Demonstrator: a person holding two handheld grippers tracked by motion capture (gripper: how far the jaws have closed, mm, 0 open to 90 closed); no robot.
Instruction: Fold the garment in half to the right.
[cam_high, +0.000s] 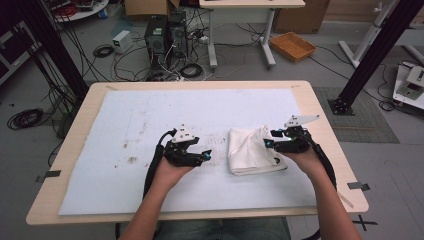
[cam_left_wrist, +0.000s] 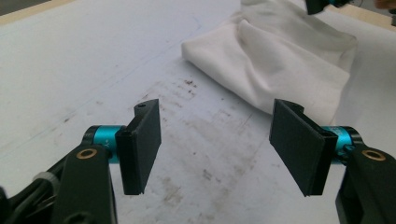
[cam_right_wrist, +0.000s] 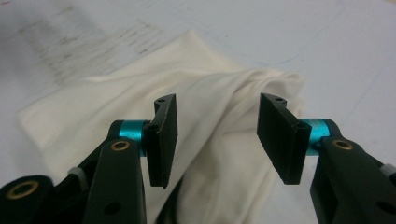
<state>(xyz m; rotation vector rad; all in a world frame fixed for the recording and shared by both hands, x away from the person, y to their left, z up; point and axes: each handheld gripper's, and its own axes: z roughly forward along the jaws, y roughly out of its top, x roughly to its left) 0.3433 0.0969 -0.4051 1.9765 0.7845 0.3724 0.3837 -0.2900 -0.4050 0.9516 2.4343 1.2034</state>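
Observation:
A white cloth (cam_high: 252, 151) lies folded and rumpled on the pale mat, right of centre. My left gripper (cam_high: 206, 156) hovers just left of it, jaws open and empty; in the left gripper view the cloth (cam_left_wrist: 275, 51) lies beyond the gripper (cam_left_wrist: 217, 144), apart from both pads. My right gripper (cam_high: 268, 142) is at the cloth's right edge. In the right gripper view its jaws stand open above the cloth (cam_right_wrist: 205, 121), with nothing pinched between the gripper's (cam_right_wrist: 219, 140) pads.
The pale mat (cam_high: 150, 120) covers most of the wooden table (cam_high: 80, 120) and carries dark smudges near its middle. Beyond the table, on the floor, are cables, computer towers (cam_high: 165, 32), a wicker tray (cam_high: 292, 46) and black frame posts.

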